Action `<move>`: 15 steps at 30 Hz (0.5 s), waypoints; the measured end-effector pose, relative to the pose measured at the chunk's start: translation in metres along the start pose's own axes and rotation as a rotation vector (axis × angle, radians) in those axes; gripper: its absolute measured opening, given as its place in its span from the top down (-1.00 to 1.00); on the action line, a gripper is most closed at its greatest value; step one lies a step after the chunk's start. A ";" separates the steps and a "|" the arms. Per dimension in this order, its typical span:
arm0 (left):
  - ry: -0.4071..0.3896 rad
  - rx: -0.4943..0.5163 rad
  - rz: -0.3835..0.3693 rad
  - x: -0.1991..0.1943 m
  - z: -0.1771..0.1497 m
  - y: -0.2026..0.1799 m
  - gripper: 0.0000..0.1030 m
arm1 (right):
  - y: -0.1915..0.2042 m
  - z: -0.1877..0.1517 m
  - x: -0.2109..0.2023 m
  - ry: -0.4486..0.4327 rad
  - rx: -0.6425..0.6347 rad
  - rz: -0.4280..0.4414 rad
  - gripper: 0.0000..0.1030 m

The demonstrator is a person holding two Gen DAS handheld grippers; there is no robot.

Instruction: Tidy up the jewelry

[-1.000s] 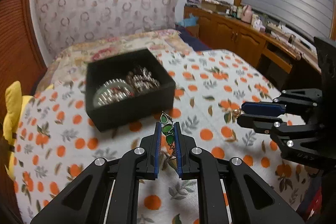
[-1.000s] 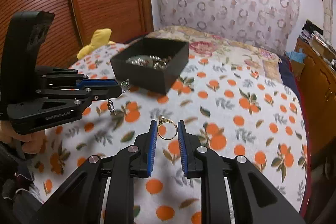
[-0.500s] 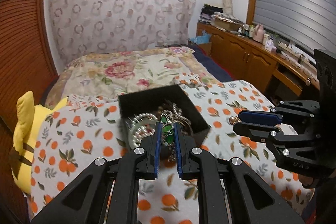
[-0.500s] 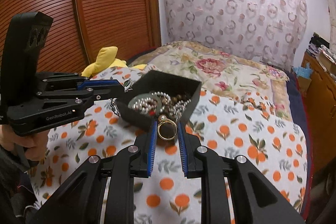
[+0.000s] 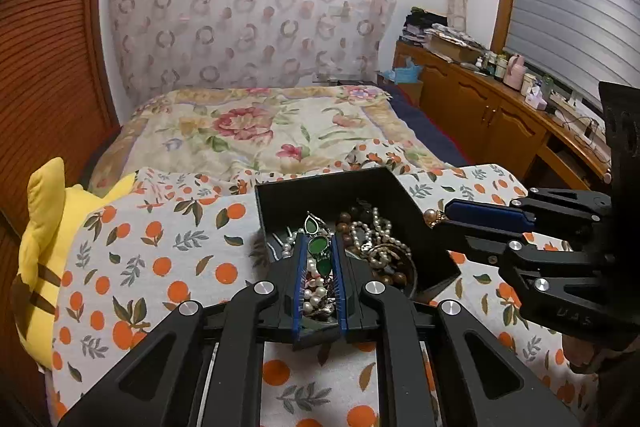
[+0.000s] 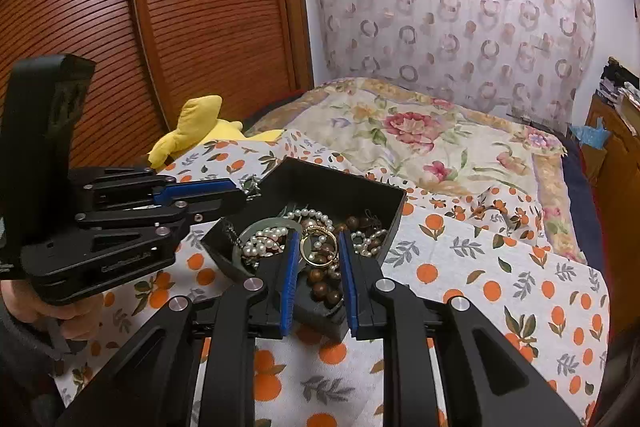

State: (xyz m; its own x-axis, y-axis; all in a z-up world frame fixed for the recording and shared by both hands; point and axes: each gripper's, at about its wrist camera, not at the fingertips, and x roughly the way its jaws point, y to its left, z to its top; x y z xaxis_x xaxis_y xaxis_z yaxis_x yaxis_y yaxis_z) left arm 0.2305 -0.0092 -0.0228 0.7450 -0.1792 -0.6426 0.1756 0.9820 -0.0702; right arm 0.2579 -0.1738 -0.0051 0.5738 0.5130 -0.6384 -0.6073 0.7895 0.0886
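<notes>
An open black box [image 5: 288, 205] of pearls, beads and bangles sits on the orange-print cloth [image 5: 160, 259]. My left gripper [image 5: 317, 238] hangs over the box's near side, shut on a dangling earring with green stones [image 5: 319, 245]. In the right wrist view this gripper [image 6: 242, 191] comes in from the left with the earring [image 6: 252, 184] at the box's corner. My right gripper [image 6: 319, 241] is over the box [image 6: 340, 187], shut on a gold ring [image 6: 320, 263]. From the left wrist view the right gripper [image 5: 442, 217] shows the ring's pearl top [image 5: 431, 215] at its tips.
A yellow plush toy [image 5: 44, 227] lies at the bed's left edge beside a slatted wooden wardrobe [image 6: 180, 27]. A floral quilt [image 5: 256, 131] covers the far half of the bed. Cluttered wooden cabinets [image 5: 492, 115] run along the right. A hand [image 6: 64, 315] grips the left tool.
Both grippers have moved forward across the cloth with their pieces still held. The box, earlier ahead of the fingertips, now lies directly beneath them.
</notes>
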 end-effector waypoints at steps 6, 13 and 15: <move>-0.013 -0.007 0.013 -0.004 -0.002 0.003 0.50 | -0.001 0.001 0.013 0.008 0.008 -0.009 0.56; -0.036 -0.019 0.038 -0.023 -0.011 0.007 0.08 | 0.002 -0.004 -0.001 -0.019 0.020 -0.028 0.47; -0.051 -0.022 0.054 -0.034 -0.018 0.007 -0.20 | 0.005 -0.007 -0.012 -0.037 0.024 -0.048 0.13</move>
State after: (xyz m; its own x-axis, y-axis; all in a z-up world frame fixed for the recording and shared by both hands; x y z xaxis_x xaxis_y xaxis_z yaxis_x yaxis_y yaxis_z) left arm 0.1953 0.0043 -0.0150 0.7847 -0.1282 -0.6065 0.1205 0.9913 -0.0535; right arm 0.2443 -0.1785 -0.0023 0.6222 0.4859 -0.6138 -0.5651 0.8214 0.0774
